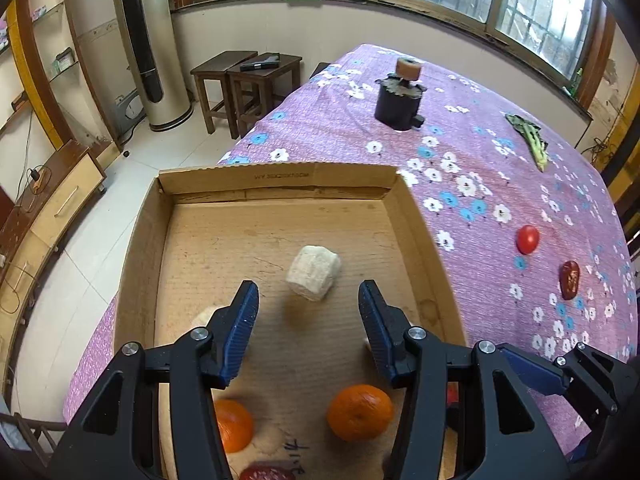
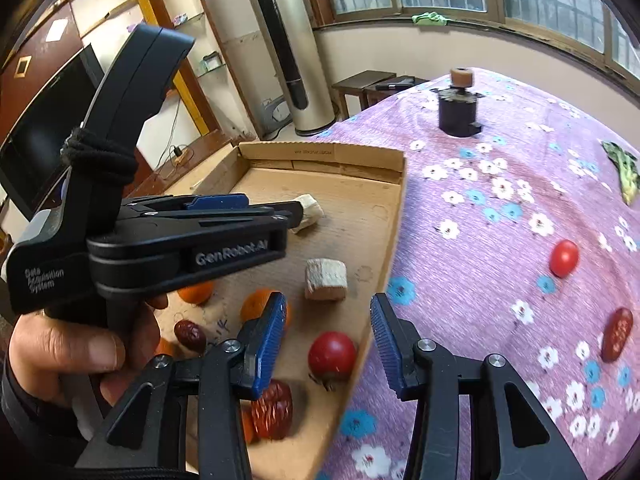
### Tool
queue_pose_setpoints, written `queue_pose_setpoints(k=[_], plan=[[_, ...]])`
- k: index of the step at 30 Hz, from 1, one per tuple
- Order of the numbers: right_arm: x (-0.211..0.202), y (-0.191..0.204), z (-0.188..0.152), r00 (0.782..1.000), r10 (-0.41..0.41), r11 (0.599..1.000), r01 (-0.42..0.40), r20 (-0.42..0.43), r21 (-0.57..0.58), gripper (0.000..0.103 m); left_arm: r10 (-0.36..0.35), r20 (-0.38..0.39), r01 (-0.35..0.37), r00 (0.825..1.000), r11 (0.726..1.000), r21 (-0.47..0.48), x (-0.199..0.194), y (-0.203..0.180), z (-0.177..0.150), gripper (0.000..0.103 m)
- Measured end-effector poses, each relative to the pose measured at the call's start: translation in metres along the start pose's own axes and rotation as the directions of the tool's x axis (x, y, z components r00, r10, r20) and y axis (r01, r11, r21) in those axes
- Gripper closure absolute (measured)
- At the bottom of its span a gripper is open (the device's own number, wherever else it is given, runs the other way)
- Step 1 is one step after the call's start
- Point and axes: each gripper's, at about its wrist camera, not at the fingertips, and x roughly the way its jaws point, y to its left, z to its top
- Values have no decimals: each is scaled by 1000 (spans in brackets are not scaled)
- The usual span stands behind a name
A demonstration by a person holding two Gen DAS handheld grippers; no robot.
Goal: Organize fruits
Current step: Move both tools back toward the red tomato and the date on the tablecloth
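A shallow cardboard box (image 1: pixel 280 178) (image 2: pixel 396 216) lies on the purple flowered cloth. In it are pale banana chunks (image 1: pixel 314 278) (image 2: pixel 326 280), mandarins (image 1: pixel 360 412) (image 2: pixel 258 306), red dates (image 2: pixel 274 410) and a red tomato (image 2: pixel 332 356). My left gripper (image 1: pixel 308 304) is open and empty above the box floor, just short of one chunk; it also shows in the right wrist view (image 2: pixel 296 210). My right gripper (image 2: pixel 328 338) is open and empty over the box's right wall, above the tomato. On the cloth lie a tomato (image 1: pixel 528 239) (image 2: pixel 564 258) and a date (image 1: pixel 569 280) (image 2: pixel 618 334).
A dark pot with a round brown piece on top (image 1: pixel 400 98) (image 2: pixel 458 114) stands at the far side of the table. A green leafy vegetable (image 1: pixel 528 140) (image 2: pixel 624 172) lies at the far right. Wooden stools (image 1: pixel 248 84) and a tall fan stand on the floor beyond.
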Motion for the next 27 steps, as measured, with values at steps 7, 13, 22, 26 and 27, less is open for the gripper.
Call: queue_pose_setpoints(k=[7,13,22,26,27], plan=[[-28,-23,-15,999,-26,999,24,36,47,56,-28,17,27,999,999,21,-15,-17,-3,52],[-49,-47,-29,997,-62,994,56,50,98,56,-45,35,44,998,998,40,-26,-34,-7,51],[-79,-76,-51,992,-111,983,100,65,156,53,-82,41,79,996,994,81,-38,-63,-12,51],[-89,-93,-60,989,-130,974,114,72,193,52,-100,38,95,994,991,98,-40,-77,-13,47],[-93,-98,-63,988,-140,971,122,73,205,52,-105,37,101,994,989,104,-40,-81,-14,47]])
